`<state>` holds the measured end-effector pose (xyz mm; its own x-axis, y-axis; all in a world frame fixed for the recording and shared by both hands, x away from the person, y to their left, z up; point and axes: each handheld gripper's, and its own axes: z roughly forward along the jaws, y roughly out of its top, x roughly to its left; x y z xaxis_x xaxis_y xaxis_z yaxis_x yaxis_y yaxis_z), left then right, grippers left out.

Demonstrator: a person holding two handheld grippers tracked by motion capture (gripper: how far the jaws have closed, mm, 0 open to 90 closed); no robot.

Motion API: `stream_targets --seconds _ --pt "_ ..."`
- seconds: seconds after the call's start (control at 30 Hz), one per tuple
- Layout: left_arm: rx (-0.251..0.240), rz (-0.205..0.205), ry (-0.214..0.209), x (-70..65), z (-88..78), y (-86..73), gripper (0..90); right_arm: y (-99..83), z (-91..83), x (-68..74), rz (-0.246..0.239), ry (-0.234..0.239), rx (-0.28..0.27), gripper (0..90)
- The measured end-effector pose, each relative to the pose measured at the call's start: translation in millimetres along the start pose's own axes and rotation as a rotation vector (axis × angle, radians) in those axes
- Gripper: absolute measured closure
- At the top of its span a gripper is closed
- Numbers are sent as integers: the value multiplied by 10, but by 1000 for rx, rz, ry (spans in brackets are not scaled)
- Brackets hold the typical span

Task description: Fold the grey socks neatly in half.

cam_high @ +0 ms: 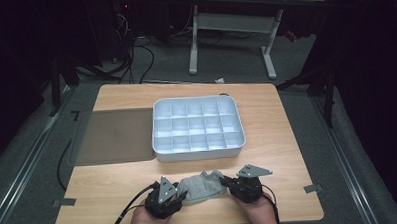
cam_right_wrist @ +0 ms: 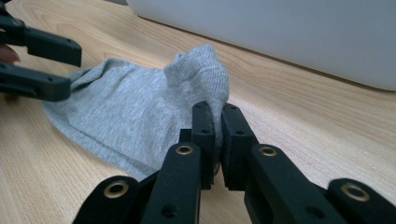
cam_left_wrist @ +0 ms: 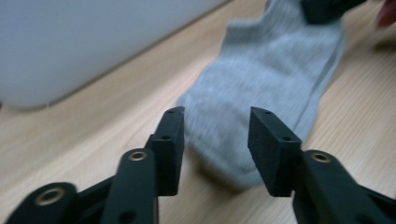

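plainly no readable writing — right claw [cam_right_wrist: 218, 121] pinches grey sock [cam_right_wrist: 135, 112]; left claw [cam_left_wrist: 215, 126] released.

Readable text: none in any of the three views.
Grey sock [cam_left_wrist: 271, 74]: plain ribbed knit, no brand mark or size print on the part that faces the cameras.
White compartment tray [cam_high: 160, 143]: bare walls and dividers, no label or number.
Table [cam_high: 287, 139]: plain wood grain, no sticker or sign.
Grey mat [cam_high: 112, 137]: blank surface, no lettering.
Grey tape pieces [cam_high: 313, 188] on the table's near corners: unmarked.
Gripper jaws in the two gripper views: black with brass-ringed holes, no marking.
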<state>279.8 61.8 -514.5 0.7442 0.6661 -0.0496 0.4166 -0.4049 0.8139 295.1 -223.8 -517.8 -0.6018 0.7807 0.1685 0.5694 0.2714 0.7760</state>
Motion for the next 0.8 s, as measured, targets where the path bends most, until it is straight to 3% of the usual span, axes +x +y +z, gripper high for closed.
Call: stream_targets --seconds 0.1,0.2,0.27,0.37,0.5,0.6,0.8 --pt "-27 -22 -65 -48 47 128 709 -3 1 1 0 1 -1 868" --pt "-32 -7 -97 -150 161 240 779 -3 -4 6 1 2 0 868" --pt "-24 -2 -93 -202 265 285 827 -5 -6 6 0 3 0 868" --pt "12 -26 -99 -238 421 305 847 -6 -12 3 0 3 -3 868" --pt "62 1 -74 -284 562 289 862 -5 -21 -9 5 2 -11 867" --pt "91 8 -55 -293 619 266 867 0 -40 -22 11 8 -24 866" --pt "87 18 -37 -325 663 276 858 59 -129 30 -4 31 -73 865"
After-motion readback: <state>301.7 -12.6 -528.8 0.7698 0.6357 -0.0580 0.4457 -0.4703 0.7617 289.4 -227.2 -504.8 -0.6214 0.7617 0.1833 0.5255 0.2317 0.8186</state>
